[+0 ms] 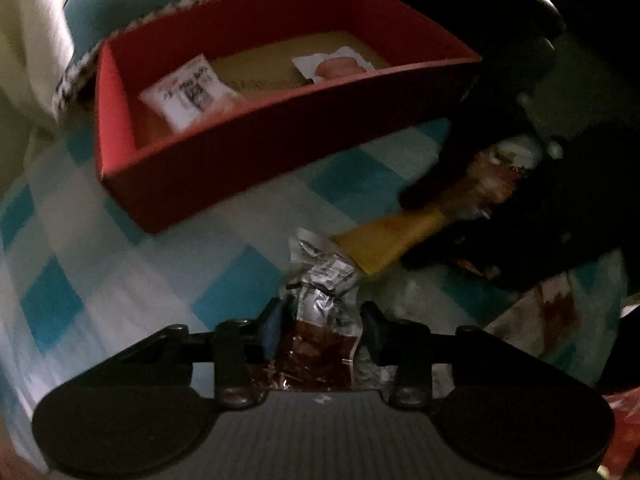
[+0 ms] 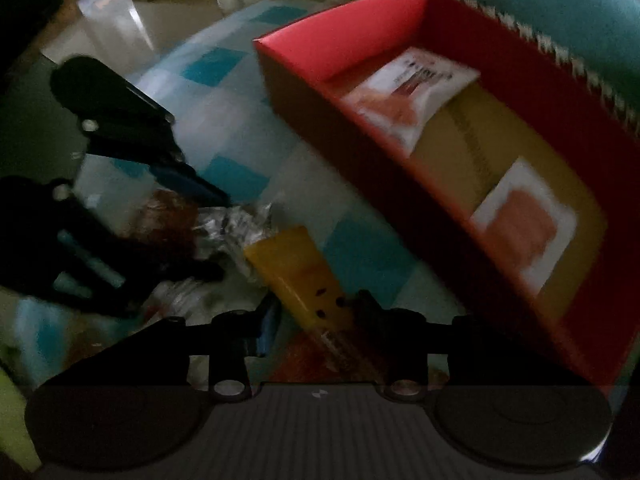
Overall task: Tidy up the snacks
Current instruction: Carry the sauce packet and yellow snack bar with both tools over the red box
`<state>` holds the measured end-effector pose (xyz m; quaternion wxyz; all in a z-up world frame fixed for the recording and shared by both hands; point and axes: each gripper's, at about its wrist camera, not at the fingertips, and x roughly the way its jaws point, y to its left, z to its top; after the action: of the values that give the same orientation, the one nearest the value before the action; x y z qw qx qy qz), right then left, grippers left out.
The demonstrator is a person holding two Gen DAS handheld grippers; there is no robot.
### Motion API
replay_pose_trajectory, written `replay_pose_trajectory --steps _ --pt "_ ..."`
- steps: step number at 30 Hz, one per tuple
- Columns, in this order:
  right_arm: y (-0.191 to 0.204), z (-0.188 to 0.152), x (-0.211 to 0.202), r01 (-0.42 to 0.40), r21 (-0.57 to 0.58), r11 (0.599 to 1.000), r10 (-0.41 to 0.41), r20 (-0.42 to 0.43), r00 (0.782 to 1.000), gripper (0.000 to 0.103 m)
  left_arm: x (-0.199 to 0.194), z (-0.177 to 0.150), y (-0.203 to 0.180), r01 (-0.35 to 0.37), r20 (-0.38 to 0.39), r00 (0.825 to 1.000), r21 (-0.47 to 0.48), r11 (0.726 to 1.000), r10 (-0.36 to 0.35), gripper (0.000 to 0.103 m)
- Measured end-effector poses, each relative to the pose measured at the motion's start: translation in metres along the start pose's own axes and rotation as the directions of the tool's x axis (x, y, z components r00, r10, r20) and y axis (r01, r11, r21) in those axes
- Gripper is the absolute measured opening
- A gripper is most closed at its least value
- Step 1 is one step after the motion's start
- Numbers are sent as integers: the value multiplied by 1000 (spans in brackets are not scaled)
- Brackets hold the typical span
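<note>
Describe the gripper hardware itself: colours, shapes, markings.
Both match: the left gripper and right gripper have black linkage arms, silver pivot bolts, two round black discs, and a grey ribbed body with a small white mark. One blue pad is visible on each gripper. No cables visible.
</note>
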<state>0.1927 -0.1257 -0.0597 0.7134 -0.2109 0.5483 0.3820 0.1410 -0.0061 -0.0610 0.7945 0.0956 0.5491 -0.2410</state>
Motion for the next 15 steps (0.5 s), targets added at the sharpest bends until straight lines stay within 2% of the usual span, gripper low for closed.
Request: replay_pose_trajectory --steps 3,6,10,15 --pt "4 -14 -5 -52 39 998 52 -3 999 44 -2 -4 -6 -16 -6 1000 -9 1000 16 35" --pt "13 -16 0 51 -33 998 -52 -29 998 49 0 -4 -8 -29 -3 1000 -13 999 29 36" --pt "25 -10 5 78 -111 991 -84 -47 995 52 5 3 -2 -23 0 1000 -44 999 23 36" --pt "11 -10 -1 71 45 996 -69 -38 997 43 4 4 -5 -43 8 999 -42 998 44 34"
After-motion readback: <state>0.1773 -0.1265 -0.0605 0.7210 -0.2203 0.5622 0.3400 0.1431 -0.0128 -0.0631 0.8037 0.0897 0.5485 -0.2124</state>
